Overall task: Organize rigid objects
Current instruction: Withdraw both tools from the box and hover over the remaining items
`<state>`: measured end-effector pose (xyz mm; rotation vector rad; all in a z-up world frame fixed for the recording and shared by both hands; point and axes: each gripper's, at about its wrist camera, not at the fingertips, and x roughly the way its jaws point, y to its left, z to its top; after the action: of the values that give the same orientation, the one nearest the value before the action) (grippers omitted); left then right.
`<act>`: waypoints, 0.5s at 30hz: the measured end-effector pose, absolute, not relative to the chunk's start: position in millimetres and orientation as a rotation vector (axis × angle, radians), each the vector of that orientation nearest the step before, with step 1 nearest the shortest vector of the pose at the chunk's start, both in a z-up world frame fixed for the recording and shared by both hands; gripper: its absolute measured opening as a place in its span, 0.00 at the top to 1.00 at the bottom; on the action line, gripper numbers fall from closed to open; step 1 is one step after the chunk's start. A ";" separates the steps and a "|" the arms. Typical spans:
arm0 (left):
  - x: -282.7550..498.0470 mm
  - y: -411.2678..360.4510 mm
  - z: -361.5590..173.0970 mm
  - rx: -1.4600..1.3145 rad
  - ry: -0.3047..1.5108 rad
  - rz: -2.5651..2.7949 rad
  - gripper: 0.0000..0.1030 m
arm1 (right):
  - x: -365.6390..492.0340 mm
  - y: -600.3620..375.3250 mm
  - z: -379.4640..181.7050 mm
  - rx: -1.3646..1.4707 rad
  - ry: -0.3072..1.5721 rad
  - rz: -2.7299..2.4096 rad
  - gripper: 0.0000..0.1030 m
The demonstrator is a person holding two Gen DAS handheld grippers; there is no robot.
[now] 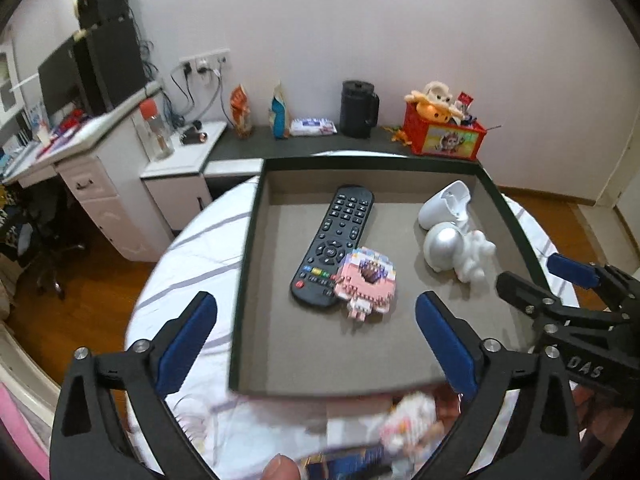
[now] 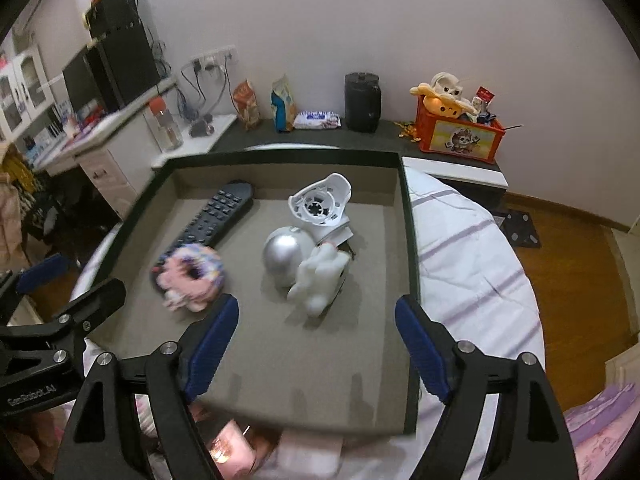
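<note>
A dark-rimmed cardboard tray lies on the round bed. In it are a black remote, a pink block figure resting on the remote's near end, and a white and silver astronaut toy. My left gripper is open and empty above the tray's near left part. My right gripper is open and empty above the tray's near edge; it also shows in the left wrist view. Blurred pink and white items lie below the tray's near edge.
Behind the tray a dark shelf holds snack bags, a wipes pack, a black jug and a red toy crate. A white desk with monitors stands at the left. Wooden floor surrounds the bed.
</note>
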<state>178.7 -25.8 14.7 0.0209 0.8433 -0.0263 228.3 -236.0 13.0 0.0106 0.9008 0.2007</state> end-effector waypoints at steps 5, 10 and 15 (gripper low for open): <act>132.5 -17.1 39.5 0.026 0.773 -0.003 0.00 | 178.9 -243.0 36.4 0.060 0.853 0.207 0.20; 94.2 -14.7 57.8 0.026 0.723 0.014 0.00 | 132.0 -251.5 55.3 0.092 0.809 0.205 0.19; 57.4 -13.8 68.1 0.030 0.698 0.020 0.00 | 91.0 -260.2 70.0 0.103 0.768 0.189 0.18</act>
<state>57.4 -13.8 68.1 0.0298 0.6975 0.0200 91.0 -260.2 70.0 0.1030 0.7678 0.1887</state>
